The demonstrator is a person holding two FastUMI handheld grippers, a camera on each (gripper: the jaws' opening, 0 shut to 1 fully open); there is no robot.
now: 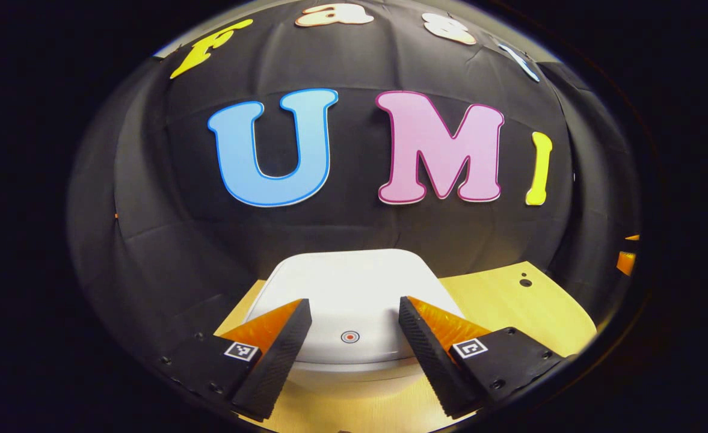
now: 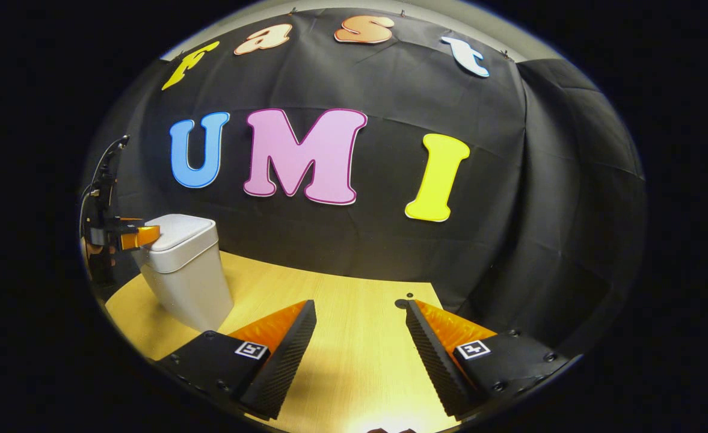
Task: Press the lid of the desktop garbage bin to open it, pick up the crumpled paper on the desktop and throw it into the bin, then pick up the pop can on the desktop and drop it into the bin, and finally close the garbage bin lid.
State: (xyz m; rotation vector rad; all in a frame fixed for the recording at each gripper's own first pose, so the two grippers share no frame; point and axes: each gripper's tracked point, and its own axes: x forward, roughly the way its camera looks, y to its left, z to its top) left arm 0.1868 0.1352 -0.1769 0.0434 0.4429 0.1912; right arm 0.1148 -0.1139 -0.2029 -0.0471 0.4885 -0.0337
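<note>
The white desktop bin (image 1: 354,288) sits right in front of my left gripper (image 1: 354,310), its lid down and a small round mark (image 1: 350,337) near the lid's front edge. The left gripper is open, its fingers hovering over the lid's front with nothing between them. In the right gripper view the same bin (image 2: 186,270) stands at the far left of the wooden table (image 2: 354,325), lid closed, and the left gripper (image 2: 140,236) reaches over the lid's near edge from the left. My right gripper (image 2: 361,313) is open above bare table.
The black cloth wall runs close behind the bin and around the table's right side. A small dark hole (image 1: 525,281) marks the tabletop near its back right, also seen as a hole (image 2: 403,302) in the right gripper view. A person's hand (image 2: 92,249) holds the left gripper.
</note>
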